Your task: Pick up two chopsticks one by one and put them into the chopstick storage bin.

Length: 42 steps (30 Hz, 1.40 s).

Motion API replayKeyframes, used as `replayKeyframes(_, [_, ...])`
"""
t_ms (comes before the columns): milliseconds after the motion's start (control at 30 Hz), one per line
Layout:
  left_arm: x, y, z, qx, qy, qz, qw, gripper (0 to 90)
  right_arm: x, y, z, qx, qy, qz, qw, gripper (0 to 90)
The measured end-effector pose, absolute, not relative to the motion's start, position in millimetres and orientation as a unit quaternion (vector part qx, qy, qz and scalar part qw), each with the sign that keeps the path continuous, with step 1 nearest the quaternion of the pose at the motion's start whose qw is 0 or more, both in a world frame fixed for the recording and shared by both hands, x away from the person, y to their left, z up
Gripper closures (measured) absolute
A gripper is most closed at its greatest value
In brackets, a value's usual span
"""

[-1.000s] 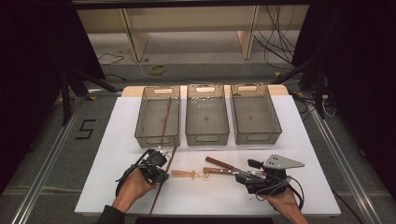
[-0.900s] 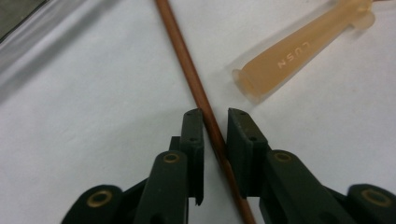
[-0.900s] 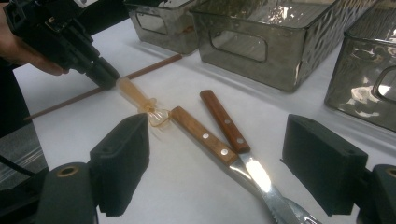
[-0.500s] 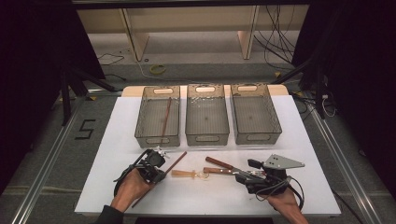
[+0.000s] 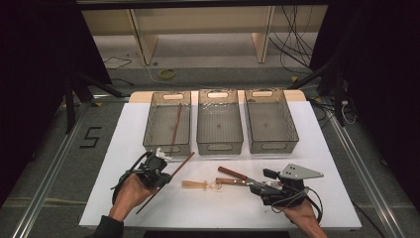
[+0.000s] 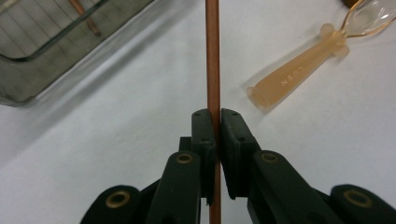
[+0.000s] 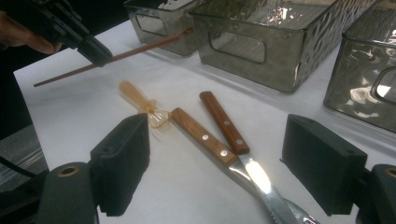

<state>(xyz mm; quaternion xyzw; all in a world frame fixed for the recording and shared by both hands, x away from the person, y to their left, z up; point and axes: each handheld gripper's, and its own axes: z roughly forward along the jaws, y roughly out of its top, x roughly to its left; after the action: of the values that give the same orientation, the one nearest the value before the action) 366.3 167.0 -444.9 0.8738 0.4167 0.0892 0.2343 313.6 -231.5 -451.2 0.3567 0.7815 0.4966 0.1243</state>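
Since a second ago your left gripper (image 5: pixel 159 174) has been closing on the chopstick (image 5: pixel 167 179) and lifting it off the table (image 5: pixel 119 148). You are pinching it mid-length between both pads (image 6: pixel 204 140), stick running straight through, tip near the left bin (image 5: pixel 167 121). Your right gripper (image 7: pixel 215 163) is sitting spread over two knives (image 7: pixel 205 135).

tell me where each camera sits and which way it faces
High view: above the person's side, looking forward and down on the white table; both hands enter from below.
Left gripper view: rides the left claw, looking along its jaws shut on a thin reddish-brown wooden chopstick.
Right gripper view: rides the open right claw, facing two wooden-handled knives.
Shared: the translucent amber plastic spoon shows in both.
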Motion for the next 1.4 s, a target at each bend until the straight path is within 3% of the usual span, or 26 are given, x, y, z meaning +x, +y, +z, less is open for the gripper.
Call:
replayKeyframes(433, [377.7, 179.0, -414.5, 0.857, 0.416, 0.099, 0.288, 84.2, 314.1, -231.7, -451.5, 0.359, 0.780, 0.497, 0.123, 24.1])
replayKeyframes(967, [425.8, 190.7, -369.4, 0.820, 0.433, 0.130, 0.351, 84.1, 314.2, -232.4, -451.4, 0.359, 0.779, 0.499, 0.123, 24.1])
replayKeyframes(1400, [466.6, 196.1, -359.2, 0.800, 0.455, 0.138, 0.367, 84.1, 315.0, -232.6, -451.8, 0.359, 0.780, 0.499, 0.121, 24.1])
